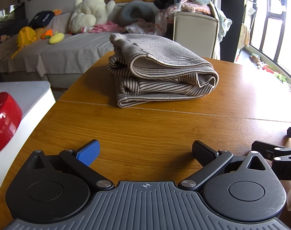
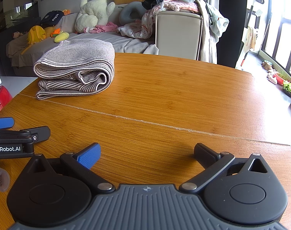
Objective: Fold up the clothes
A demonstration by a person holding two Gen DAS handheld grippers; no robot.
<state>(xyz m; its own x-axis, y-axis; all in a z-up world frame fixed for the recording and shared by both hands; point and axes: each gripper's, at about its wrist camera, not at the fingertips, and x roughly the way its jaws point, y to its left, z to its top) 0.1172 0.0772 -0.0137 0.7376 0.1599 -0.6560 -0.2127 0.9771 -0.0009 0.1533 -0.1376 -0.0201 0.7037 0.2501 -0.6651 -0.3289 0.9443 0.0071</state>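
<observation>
A striped beige and dark garment (image 1: 160, 71) lies folded in a thick bundle on the wooden table (image 1: 145, 130), ahead of my left gripper (image 1: 145, 151). In the right wrist view the garment (image 2: 76, 69) sits at the far left of the table (image 2: 174, 99). My left gripper is open and empty, well short of the garment. My right gripper (image 2: 147, 153) is open and empty, over bare table to the right of the garment. The left gripper (image 2: 20, 132) shows at the left edge of the right wrist view.
A red bowl (image 1: 3, 120) stands on a white counter (image 1: 30, 94) left of the table. Behind the table is a sofa (image 1: 68, 49) with plush toys, and a beige chair (image 2: 178, 32) heaped with clothes (image 2: 176, 3). Windows are at the right.
</observation>
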